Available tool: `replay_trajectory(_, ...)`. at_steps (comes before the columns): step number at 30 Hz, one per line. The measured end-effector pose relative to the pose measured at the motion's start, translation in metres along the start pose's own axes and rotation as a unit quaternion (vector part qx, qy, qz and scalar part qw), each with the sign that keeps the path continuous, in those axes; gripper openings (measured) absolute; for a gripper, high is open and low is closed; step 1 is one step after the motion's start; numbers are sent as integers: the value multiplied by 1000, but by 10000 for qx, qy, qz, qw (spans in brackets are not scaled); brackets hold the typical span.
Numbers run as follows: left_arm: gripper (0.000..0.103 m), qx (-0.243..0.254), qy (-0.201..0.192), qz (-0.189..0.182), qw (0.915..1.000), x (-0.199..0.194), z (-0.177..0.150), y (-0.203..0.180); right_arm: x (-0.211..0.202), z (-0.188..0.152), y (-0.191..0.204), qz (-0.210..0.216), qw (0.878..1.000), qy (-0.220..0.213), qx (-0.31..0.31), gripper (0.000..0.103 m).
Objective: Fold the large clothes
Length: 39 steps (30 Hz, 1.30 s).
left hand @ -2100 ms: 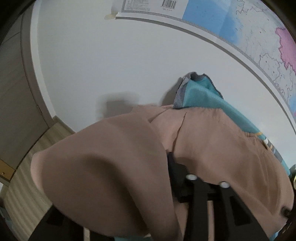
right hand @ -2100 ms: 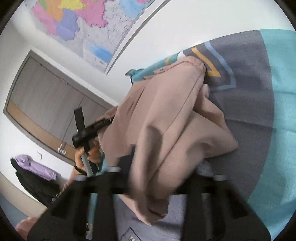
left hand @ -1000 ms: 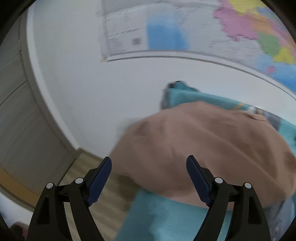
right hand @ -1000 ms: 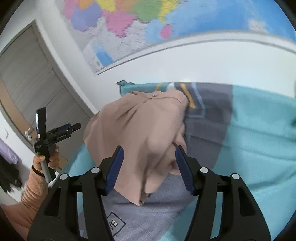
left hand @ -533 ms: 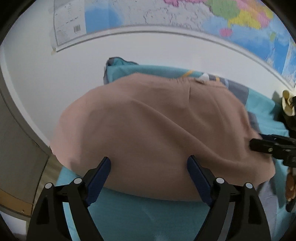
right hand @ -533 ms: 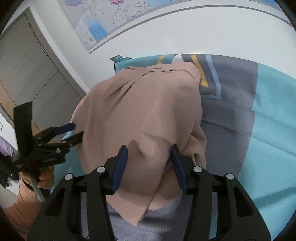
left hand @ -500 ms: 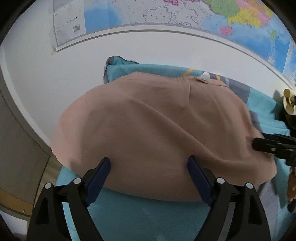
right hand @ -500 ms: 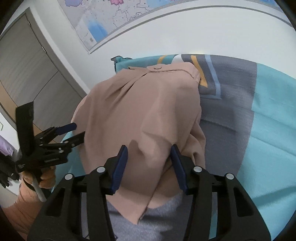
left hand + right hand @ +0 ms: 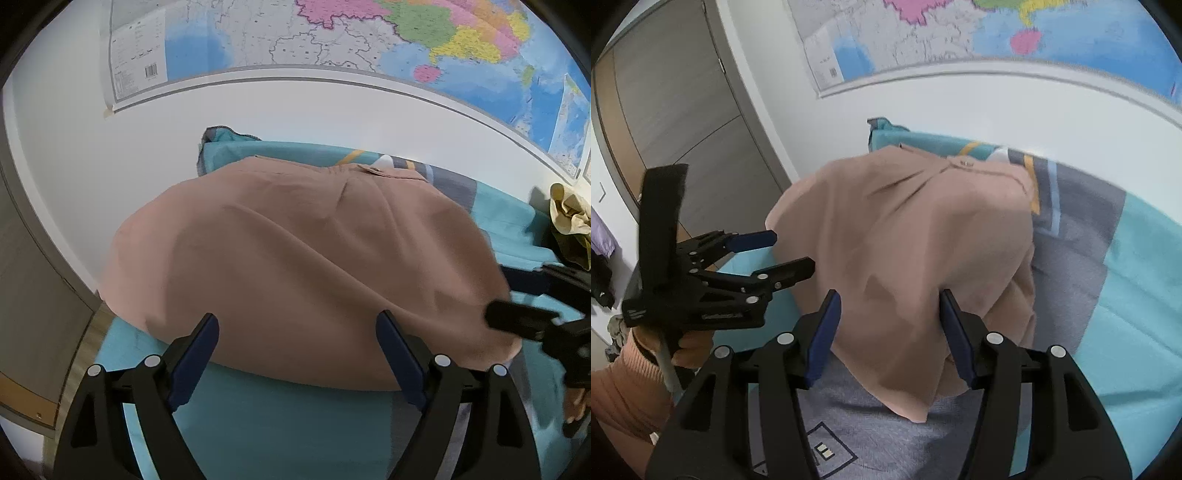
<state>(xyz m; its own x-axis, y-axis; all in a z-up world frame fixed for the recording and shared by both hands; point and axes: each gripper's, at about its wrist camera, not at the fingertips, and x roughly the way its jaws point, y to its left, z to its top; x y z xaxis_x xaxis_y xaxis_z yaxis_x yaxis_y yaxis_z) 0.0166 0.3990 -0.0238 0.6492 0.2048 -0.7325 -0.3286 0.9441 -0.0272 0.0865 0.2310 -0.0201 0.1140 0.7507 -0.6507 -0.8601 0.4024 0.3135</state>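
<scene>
Both grippers released, fold laid down.

2 s ago both jaws were clamped on the garment (image 9: 303, 266) and it hung bunched in the air; now it lies on the bed (image 9: 280, 417) in a doubled mound, ahead of and between the jaws in both views. Left gripper (image 9: 297, 347): jaws wide, empty, just short of the near edge. Right gripper (image 9: 888, 332): jaws wide, empty, straddling a loose corner flap without pinching it. Left gripper also shows at the left of the right view, just off the cloth edge. Looks like one fold is done, but the mound is puffy and that corner hangs uneven. Likely next: flatten or re-grip for a second fold. Map (image 9: 369, 33) on the wall behind.
</scene>
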Motion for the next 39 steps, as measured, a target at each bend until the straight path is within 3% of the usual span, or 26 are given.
replay_trajectory(8, 89, -74, 292, 180, 9994, 19, -8, -2, 21, -11, -11, -331, 9991, 255, 18, 53)
replay_trajectory(18, 90, -175, 104, 122, 9997, -1, -15, -11, -8, -16, 4, -207, 9997, -14, -122, 57)
replay_trajectory(27, 95, -385, 80, 107, 9992, -8, -23, -16, 4, -30, 8, -359, 9988, 191, -279, 62)
replay_trajectory(39, 96, -519, -306, 236, 9979, -44, -33, -23, -31, -36, 11, -268, 9993, -232, -123, 71)
